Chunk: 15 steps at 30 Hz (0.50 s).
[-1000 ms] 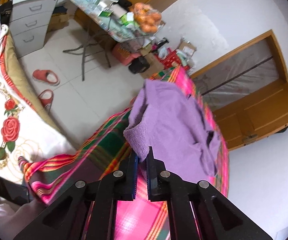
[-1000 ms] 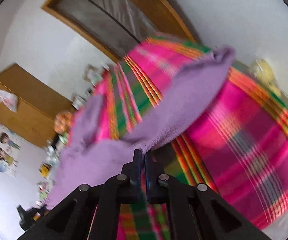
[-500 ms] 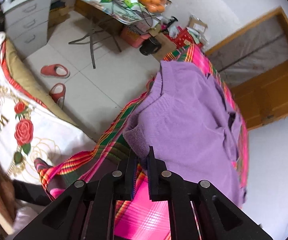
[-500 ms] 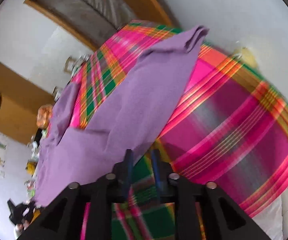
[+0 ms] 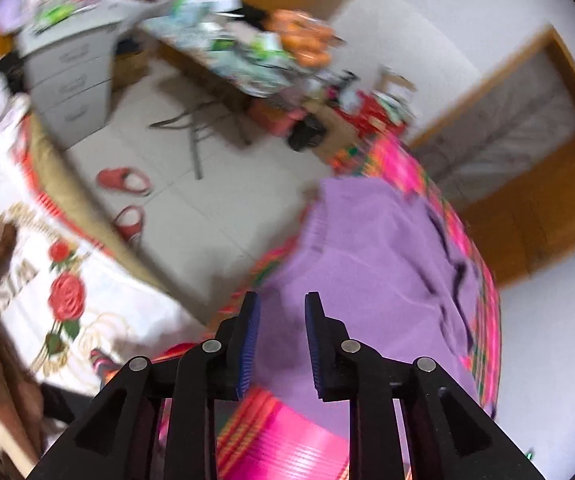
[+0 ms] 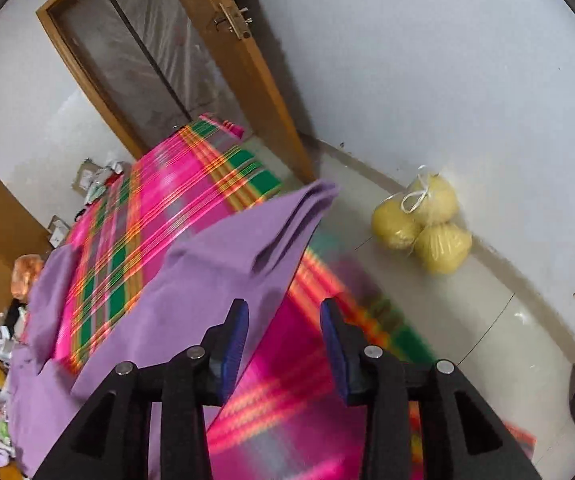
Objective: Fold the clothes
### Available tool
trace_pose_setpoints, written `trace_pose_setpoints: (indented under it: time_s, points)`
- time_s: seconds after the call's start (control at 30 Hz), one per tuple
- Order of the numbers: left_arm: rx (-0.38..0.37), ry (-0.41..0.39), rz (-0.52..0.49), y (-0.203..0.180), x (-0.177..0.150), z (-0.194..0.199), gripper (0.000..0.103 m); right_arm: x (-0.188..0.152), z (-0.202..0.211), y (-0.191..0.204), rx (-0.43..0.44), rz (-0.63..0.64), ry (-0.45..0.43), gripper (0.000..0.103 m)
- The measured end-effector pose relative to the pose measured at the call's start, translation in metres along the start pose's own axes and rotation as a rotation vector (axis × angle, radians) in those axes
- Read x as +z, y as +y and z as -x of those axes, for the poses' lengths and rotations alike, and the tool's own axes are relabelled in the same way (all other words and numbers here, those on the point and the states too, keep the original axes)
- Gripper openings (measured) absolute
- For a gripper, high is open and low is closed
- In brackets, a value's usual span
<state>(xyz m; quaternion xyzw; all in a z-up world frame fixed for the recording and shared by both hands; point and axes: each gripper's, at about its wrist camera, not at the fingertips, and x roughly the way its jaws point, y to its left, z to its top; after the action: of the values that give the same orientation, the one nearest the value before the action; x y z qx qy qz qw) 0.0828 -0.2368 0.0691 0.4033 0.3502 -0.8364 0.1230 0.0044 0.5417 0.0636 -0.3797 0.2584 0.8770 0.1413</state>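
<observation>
Left gripper [image 5: 281, 312] jaws opening, released, purple garment [image 5: 375, 264] lying below the gap, right gripper [image 6: 283, 316] opening wider, empty, garment edge beside its left finger, over plaid sheet [image 6: 287, 400]

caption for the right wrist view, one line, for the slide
Right gripper, jaws opening and empty, over the purple garment spread on a pink plaid blanket.

I'm seeing a matt, fuzzy knitted purple sweater [image 5: 371, 280], a woven plaid bedsheet [image 6: 159, 216], a varnished wooden door [image 6: 243, 56], glossy floor tiles [image 5: 223, 200].
</observation>
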Motion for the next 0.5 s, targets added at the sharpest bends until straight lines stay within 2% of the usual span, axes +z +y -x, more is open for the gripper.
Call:
trace_pose_setpoints:
  time_s: [0.1, 0.23, 0.33, 0.43, 0.5]
  points:
    - [-0.038, 0.087, -0.152, -0.044, -0.009, -0.023, 0.023, 0.012, -0.009, 0.010, -0.020, 0.054, -0.012, 0.038]
    - [-0.072, 0.205, -0.346, -0.099, -0.033, -0.057, 0.023, 0.008, -0.011, 0.047, -0.047, 0.263, -0.036, 0.041]
    - [-0.096, 0.287, -0.456, -0.128, -0.055, -0.078, 0.023, 0.000, -0.023, 0.065, -0.083, 0.386, -0.005, 0.041]
    - [-0.121, 0.355, -0.529, -0.148, -0.076, -0.096, 0.023, 0.000, -0.040, 0.069, -0.135, 0.418, 0.044, 0.042]
    - [-0.137, 0.398, -0.572, -0.159, -0.089, -0.107, 0.023, 0.012, -0.046, 0.071, -0.128, 0.419, 0.032, 0.030]
